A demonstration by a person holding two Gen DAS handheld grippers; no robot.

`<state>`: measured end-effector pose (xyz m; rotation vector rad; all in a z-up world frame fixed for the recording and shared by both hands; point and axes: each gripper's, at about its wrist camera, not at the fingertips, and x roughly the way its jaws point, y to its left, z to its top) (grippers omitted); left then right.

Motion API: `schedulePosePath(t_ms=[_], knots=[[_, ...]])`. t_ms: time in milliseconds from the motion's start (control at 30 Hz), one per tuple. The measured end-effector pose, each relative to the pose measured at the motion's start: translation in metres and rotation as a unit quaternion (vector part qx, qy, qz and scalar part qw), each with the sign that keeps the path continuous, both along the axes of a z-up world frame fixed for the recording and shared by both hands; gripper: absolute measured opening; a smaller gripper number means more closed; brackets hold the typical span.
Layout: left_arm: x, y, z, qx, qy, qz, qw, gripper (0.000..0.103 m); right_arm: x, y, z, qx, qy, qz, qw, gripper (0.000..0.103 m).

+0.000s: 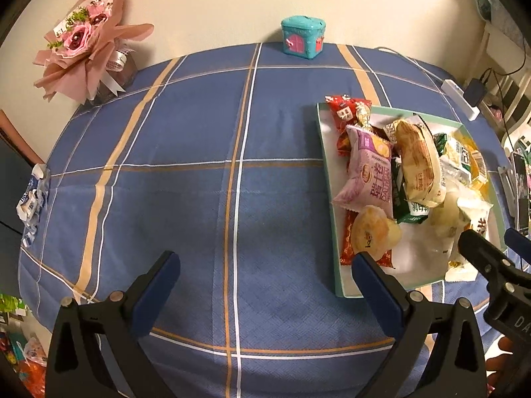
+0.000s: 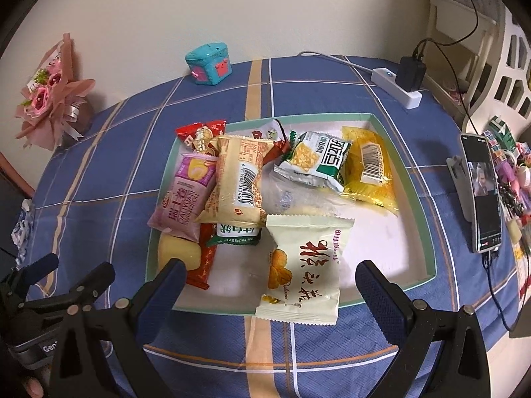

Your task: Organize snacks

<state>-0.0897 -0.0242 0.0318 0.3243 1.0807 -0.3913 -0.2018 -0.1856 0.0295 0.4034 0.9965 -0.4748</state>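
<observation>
A shallow green-rimmed white tray [image 2: 418, 179] on the blue plaid tablecloth holds several snack packets. They include a purple packet [image 2: 187, 195], a tan packet [image 2: 237, 182], a green-and-white cracker packet [image 2: 315, 159] and a yellow packet [image 2: 371, 165]. A cream chip packet [image 2: 303, 265] lies over the tray's near rim. My right gripper [image 2: 268, 282] is open and empty, just above that cream packet. My left gripper [image 1: 265, 272] is open and empty over bare cloth, left of the tray [image 1: 327, 165]. The purple packet [image 1: 368, 172] and a round pastry [image 1: 375, 232] show there.
A teal toy box [image 1: 303, 36] stands at the table's far edge. A pink bouquet [image 1: 83, 43] stands at the far left. A power strip with charger [image 2: 401, 83] and a propped phone [image 2: 481, 192] sit to the right. Crumpled wrapper [image 1: 33, 195] lies at the left edge.
</observation>
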Motion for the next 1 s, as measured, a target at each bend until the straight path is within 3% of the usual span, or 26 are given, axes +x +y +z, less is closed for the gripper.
schedulePosePath(t_ms=[433,1000], knots=[[-0.0053,-0.0015,0.0085,0.019,-0.026,0.016,0.9993,0.103,-0.0006,0.0002,0.0002,-0.001,0.002,-0.002,1.000,0.103],[0.0008,0.0058,0.0020,0.023,-0.009,0.037,0.9990,0.103,0.0016,0.0009,-0.0048,-0.001,0.016,0.003,1.000,0.103]])
